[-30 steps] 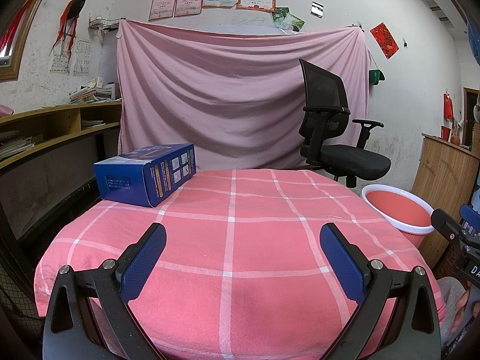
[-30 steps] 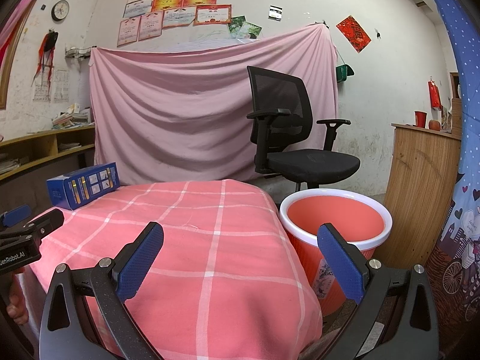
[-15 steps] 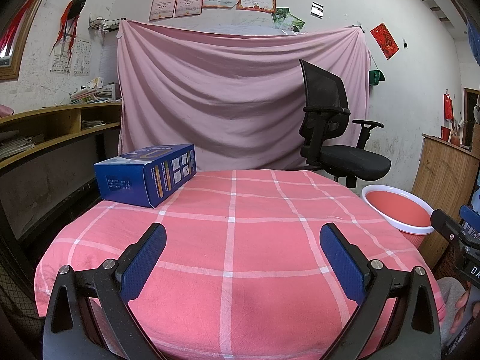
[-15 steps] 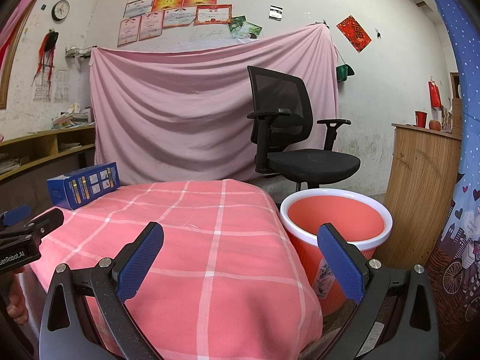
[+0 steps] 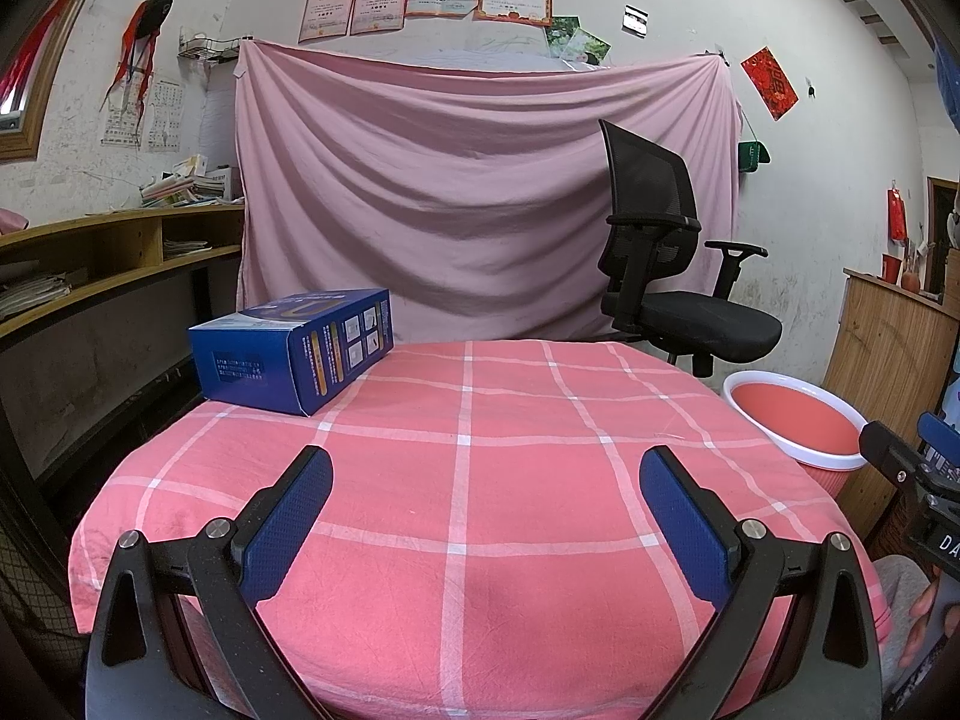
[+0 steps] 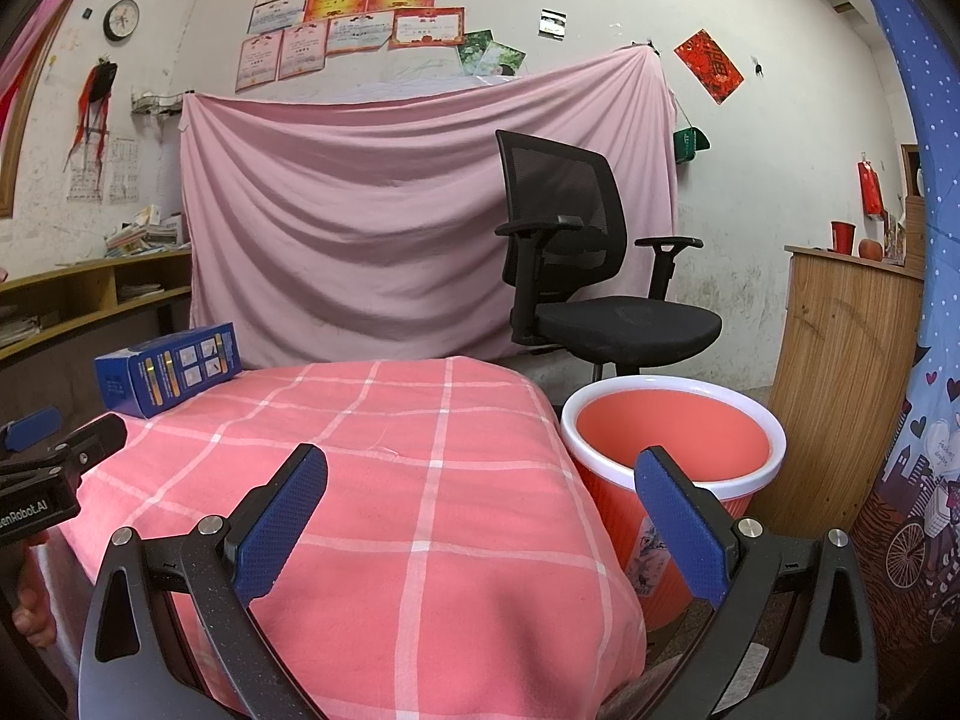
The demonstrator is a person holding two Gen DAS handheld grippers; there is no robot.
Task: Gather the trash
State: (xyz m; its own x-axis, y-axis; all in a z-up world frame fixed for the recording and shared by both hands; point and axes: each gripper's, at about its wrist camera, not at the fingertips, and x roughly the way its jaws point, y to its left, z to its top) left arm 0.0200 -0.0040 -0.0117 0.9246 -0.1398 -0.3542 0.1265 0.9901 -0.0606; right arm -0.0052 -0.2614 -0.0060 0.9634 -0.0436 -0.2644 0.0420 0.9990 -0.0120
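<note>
step: reach for the blue carton (image 5: 294, 354) at the counter's (image 5: 468, 516) far left corner | left tongs (image 5: 480, 510) and right tongs (image 6: 474, 510) both spread apart, empty | span the carton's narrow sides, lift level, then carry it to the red bin (image 6: 672, 438) beside the counter's right edge

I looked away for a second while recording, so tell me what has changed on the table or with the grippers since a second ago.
Nothing has visibly changed. The blue box sits at the far left of the pink checked table, the red bin stands beside the table, and the left hand-held gripper and right hand-held gripper are both open and empty, where they were.
</note>
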